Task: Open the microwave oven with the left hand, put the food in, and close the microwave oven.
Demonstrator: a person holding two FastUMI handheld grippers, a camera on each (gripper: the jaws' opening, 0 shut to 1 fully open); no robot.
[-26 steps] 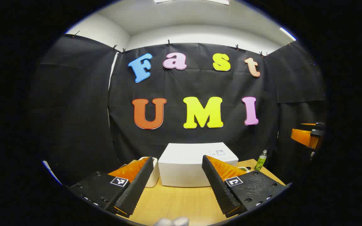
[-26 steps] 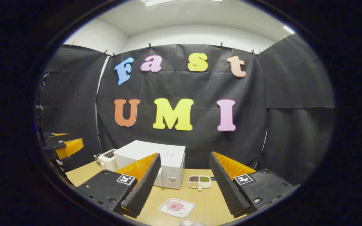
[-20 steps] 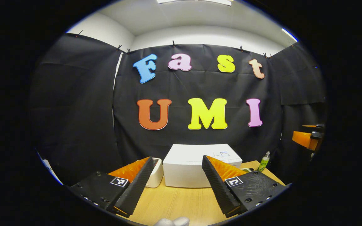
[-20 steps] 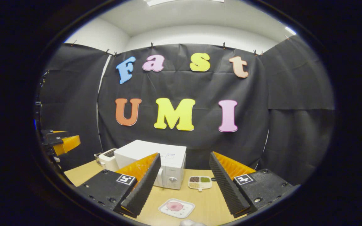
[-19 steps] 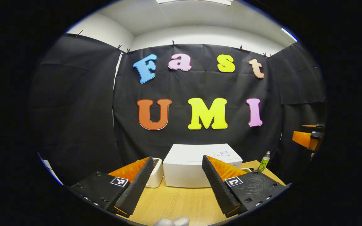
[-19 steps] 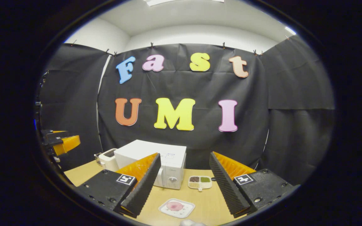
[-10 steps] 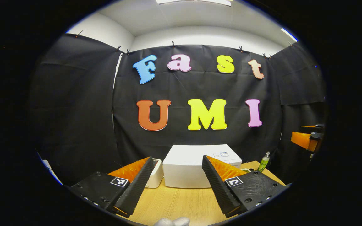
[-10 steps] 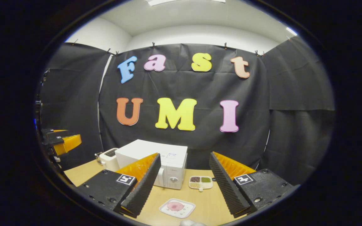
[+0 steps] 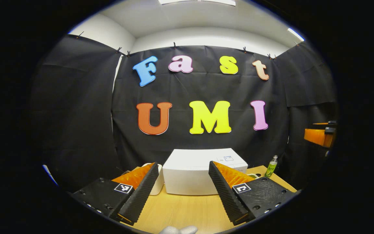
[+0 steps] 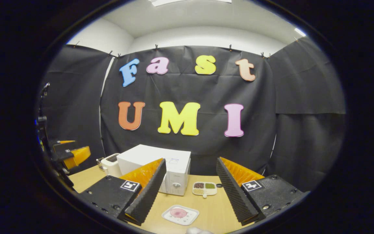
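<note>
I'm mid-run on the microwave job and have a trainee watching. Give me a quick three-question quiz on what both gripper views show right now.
1. True or false: the microwave door is already open.
2. What lies nearest the right tongs on the table? A) the white plate with pink food B) the green bottle C) the toaster
3. Fill in: both the left tongs and the right tongs are ____, holding nothing.

Key
1. False; the door is shut and neither pair of tongs touches it.
2. A; the plate sits just ahead of the tongs, with the divided snack dish farther back beside the microwave.
3. open
</note>
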